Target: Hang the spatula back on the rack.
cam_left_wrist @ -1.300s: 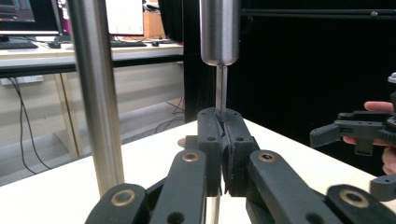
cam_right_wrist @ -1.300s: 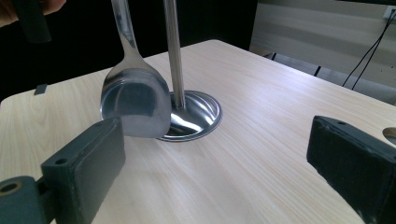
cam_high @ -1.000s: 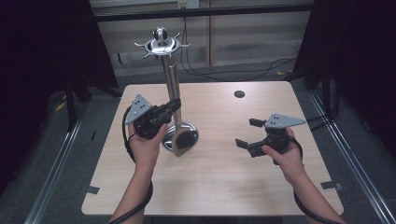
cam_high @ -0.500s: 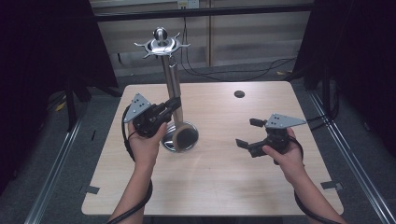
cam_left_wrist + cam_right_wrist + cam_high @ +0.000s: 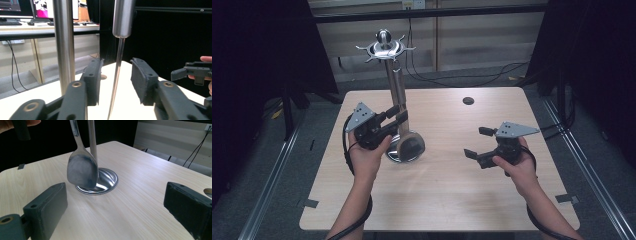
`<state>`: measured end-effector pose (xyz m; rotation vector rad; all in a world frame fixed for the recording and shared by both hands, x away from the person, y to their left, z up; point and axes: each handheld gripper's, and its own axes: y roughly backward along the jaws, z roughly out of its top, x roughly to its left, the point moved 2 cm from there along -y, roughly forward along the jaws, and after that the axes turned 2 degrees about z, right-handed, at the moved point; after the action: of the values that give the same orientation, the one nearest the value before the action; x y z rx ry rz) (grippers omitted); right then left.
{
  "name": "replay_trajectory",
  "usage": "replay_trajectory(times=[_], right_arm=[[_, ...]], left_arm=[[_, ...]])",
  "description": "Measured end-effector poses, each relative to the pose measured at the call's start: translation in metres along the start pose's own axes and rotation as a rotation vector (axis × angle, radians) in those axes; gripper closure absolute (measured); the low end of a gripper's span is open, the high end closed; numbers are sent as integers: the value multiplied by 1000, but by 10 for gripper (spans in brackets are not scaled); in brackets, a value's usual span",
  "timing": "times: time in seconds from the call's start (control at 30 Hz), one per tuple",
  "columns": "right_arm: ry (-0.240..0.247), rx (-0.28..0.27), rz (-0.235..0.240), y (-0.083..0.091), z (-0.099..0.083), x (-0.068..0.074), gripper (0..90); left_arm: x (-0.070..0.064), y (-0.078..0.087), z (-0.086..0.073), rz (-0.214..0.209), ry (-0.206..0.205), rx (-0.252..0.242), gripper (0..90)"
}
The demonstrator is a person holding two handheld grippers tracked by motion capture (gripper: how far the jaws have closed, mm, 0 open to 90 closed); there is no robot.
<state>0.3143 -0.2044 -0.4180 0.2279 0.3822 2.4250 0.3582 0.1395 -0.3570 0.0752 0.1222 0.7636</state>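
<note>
The left gripper [image 5: 398, 116] is reaching in at the stand [image 5: 396, 85], its jaws spread on either side of the spatula [image 5: 398, 95] that is hanging from the stand's top ring [image 5: 384, 48]. In the left gripper view the spatula's thin shaft [image 5: 117, 72] is running down between the two pads [image 5: 140, 80] without touching either, sitting a little nearer the left jaw; its thick round handle [image 5: 123, 17] is hanging above the jaws. The stand's pole [image 5: 63, 45] is standing just outside the left jaw, beside and slightly beyond it. The other gripper [image 5: 193, 71] is showing far off to the right of these jaws.

The right gripper [image 5: 476, 142] is hovering over the table [image 5: 452, 200], well apart from the stand, with its jaws wide open and holding nothing. Looking along those jaws in the right gripper view, the spatula's blade [image 5: 81, 171] is hanging ahead and to the left, just above the near rim of the stand's round base [image 5: 102, 182]; whether blade and base are touching cannot be told. The pole [image 5: 92, 140] is rising right behind the blade. A small dark hole [image 5: 468, 100] is lying in the tabletop beyond the right gripper.
</note>
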Motion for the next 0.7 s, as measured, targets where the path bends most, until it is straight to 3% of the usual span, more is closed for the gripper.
replay_trajectory(times=[0.1,0.2,0.37,0.4,0.7], right_arm=[[3,0,-2,-1,0,0,49],[2,0,-1,-1,0,0,50],[7,1,6,-2,0,0,51],[5,2,8,-3,1,1,51],[12,13,14,-6,0,2,51]], left_arm=[[0,0,-1,5,-5,12,542],[-1,0,-3,6,22,19,442],[0,3,-9,14,10,53,361],[0,2,-11,17,17,54,278],[2,9,-28,36,-2,100,176]])
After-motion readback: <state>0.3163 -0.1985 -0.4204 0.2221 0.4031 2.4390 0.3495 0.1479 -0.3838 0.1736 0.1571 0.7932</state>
